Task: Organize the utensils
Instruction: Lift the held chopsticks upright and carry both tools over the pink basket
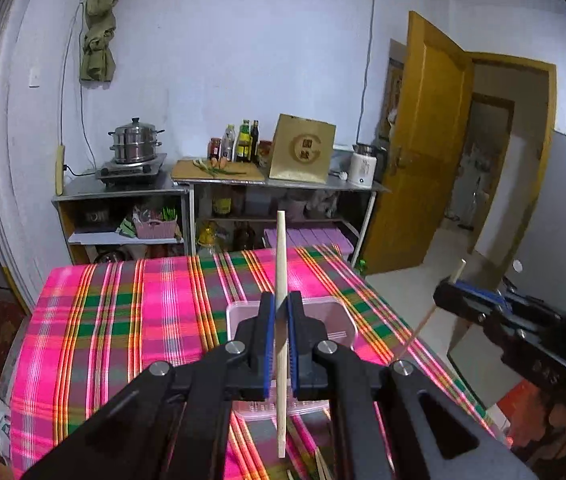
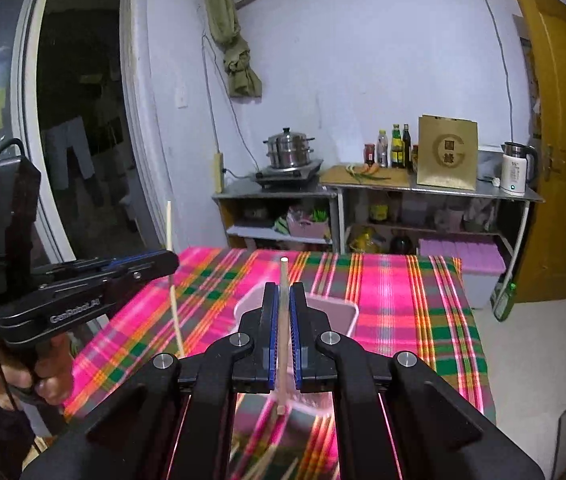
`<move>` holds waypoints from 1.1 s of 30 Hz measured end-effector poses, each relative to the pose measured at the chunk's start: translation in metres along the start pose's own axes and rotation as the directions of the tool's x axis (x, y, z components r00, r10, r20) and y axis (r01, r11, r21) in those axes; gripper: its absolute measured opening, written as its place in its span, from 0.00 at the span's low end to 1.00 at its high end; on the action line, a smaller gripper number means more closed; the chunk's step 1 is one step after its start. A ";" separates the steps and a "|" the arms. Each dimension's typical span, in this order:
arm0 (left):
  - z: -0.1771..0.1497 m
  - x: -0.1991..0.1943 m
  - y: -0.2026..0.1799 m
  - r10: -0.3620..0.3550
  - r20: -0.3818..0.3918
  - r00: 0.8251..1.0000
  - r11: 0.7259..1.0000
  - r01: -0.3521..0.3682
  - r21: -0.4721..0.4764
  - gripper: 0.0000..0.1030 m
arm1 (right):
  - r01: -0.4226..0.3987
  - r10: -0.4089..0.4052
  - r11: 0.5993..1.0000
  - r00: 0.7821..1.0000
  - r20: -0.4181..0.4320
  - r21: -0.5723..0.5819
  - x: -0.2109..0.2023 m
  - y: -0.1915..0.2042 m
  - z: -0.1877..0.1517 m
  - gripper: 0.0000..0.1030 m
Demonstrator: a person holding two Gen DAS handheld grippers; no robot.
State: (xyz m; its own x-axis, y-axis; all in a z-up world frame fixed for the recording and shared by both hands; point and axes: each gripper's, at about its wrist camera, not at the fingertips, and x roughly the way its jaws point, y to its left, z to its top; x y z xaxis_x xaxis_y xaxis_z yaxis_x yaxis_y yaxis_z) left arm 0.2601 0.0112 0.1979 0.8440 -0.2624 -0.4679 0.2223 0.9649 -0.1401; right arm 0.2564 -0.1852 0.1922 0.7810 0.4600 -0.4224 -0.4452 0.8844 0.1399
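we hold a two-finger black left gripper with blue pads (image 1: 281, 320) pinched onto a pale wooden chopstick (image 1: 281, 312), which stands almost upright between the fingers, its upper end rising above the fingertips and its lower end hanging below the finger bases. just beyond and under the fingertips sits a translucent pink plastic rectangular container (image 1: 339, 312), resting on the table's pink, green and orange plaid cloth (image 1: 123, 320). more thin wooden sticks (image 1: 321, 466) lie on the cloth below the finger bases, near the bottom edge of the view.

our black right gripper with blue pads (image 2: 281, 320) is likewise clamped on a second pale wooden chopstick (image 2: 283, 320), which runs along the gap between the fingers, one end poking past the fingertips and the other showing below the pads. the pink container's rim (image 2: 343, 307) lies right ahead of these fingertips, slightly to their right. the cloth below the fingers is blurred, and a few sticks there are too smeared to count.

each gripper shows in the other's view, off to the side of the fingers, with its chopstick crossing it. beyond the fingertips, well apart, stand a steel shelf counter (image 1: 219, 184) and a stacked steel steamer pot (image 1: 135, 140).
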 end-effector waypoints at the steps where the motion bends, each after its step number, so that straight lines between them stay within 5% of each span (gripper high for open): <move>1: 0.004 0.005 0.002 0.008 0.006 1.000 1.000 -0.008 -0.001 0.07 | -0.001 0.001 1.000 1.000 0.007 0.006 0.003 -0.002 0.004 0.05; 15: 0.021 0.052 0.022 0.025 0.032 0.999 1.000 -0.025 -0.012 0.07 | -0.037 0.035 0.998 0.999 0.038 0.045 0.051 -0.005 0.034 0.05; 33: 0.012 0.075 0.032 0.015 0.047 0.999 0.999 -0.014 -0.029 0.07 | -0.043 0.049 0.996 0.995 -0.082 0.077 0.102 -0.009 -0.010 0.05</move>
State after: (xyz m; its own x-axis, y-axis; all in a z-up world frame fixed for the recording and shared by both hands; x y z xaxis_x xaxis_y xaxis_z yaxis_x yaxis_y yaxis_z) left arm 0.3362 0.0229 0.1685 0.8692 -0.2468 -0.4283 0.1965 0.9676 -0.1589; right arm 0.3361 -0.1469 0.1391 0.7196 0.4952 -0.4867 -0.4437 0.8671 0.2262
